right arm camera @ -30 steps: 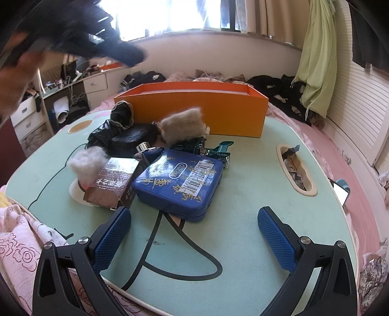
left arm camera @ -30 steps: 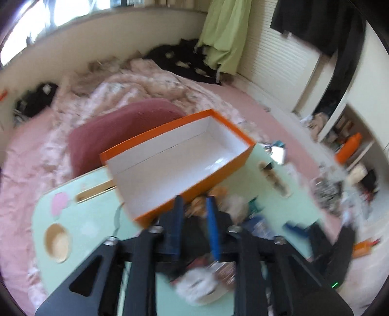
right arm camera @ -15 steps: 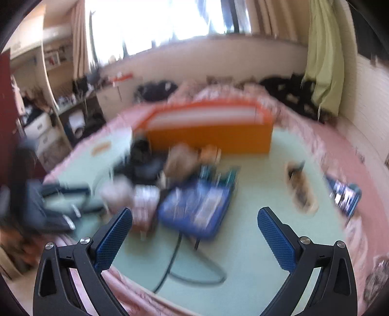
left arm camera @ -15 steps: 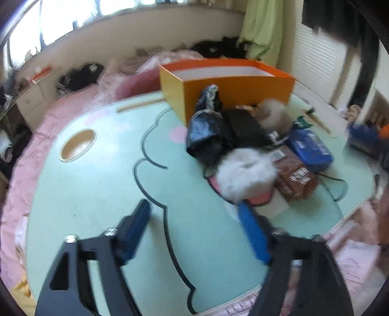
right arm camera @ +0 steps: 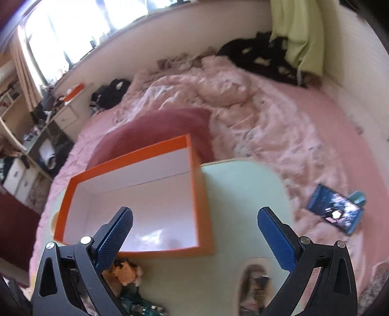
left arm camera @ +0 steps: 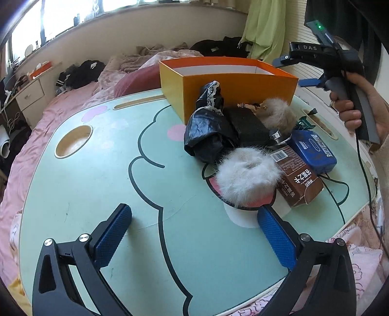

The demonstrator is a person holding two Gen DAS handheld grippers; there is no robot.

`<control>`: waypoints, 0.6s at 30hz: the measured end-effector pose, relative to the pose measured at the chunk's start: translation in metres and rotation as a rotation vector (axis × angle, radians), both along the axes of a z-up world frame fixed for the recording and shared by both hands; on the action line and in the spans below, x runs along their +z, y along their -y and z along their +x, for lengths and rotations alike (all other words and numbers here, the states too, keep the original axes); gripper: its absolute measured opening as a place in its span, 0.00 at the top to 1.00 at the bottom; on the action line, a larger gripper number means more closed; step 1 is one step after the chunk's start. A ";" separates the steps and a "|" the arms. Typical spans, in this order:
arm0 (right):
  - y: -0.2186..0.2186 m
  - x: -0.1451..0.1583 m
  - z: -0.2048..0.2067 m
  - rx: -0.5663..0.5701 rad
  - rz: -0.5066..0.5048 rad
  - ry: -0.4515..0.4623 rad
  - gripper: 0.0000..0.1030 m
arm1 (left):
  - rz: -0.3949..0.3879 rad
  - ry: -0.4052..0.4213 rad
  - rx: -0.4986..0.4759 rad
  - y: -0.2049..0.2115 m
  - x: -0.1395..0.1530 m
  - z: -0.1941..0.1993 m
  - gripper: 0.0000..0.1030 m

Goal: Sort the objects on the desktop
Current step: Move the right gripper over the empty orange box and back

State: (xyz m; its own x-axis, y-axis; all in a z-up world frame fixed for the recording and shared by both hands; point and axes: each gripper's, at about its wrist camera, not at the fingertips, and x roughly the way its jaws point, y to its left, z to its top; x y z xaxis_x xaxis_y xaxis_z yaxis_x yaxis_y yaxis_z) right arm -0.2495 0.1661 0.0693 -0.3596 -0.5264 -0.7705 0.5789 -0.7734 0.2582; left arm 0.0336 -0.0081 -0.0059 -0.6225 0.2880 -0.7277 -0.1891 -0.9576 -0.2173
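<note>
Jaws of the left gripper (left arm camera: pixel 194 233) are opening, empty, just short of the white fluffy pompom (left arm camera: pixel 246 176) heaped before the orange box (left arm camera: pixel 228 90), while the right gripper (right arm camera: pixel 194 228) hovers spread over that empty box, presumably the sorting bin.

Left tongs (left arm camera: pixel 194 233), jaws opening and empty, held over desk (left arm camera: pixel 97 184); white fur puff (left arm camera: pixel 245 175) just beyond right finger (left arm camera: pixel 277 238).

Bright daylight pours through a wide window (left arm camera: pixel 60 17) along the far cream wall (left arm camera: pixel 121 41). A bed with rumpled pink bedding (right arm camera: pixel 243 102) fills the room; a white drawer unit (left arm camera: pixel 29 94) stands far left, a green curtain (left arm camera: pixel 265 26) far right.
</note>
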 end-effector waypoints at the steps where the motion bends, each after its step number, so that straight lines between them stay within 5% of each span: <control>1: -0.004 -0.005 0.006 0.007 -0.005 0.018 0.00 | 0.000 0.000 0.001 0.000 0.000 0.000 0.00; 9: -0.015 -0.022 0.034 0.027 -0.065 0.114 0.05 | 0.000 -0.001 0.006 0.000 0.001 0.001 0.00; 15: -0.027 0.009 0.076 -0.039 -0.003 -0.188 0.05 | 0.000 -0.002 0.011 0.000 0.000 0.001 0.00; 18: -0.043 0.020 0.145 0.000 0.012 -0.375 0.05 | -0.001 -0.003 0.013 0.000 0.000 0.001 0.00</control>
State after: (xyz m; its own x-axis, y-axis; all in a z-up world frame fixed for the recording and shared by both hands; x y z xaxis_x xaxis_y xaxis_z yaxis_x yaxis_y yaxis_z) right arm -0.1047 0.2087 0.0895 -0.6178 -0.5180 -0.5916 0.6314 -0.7752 0.0195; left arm 0.0347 -0.0083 -0.0055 -0.6285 0.2787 -0.7262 -0.1769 -0.9604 -0.2154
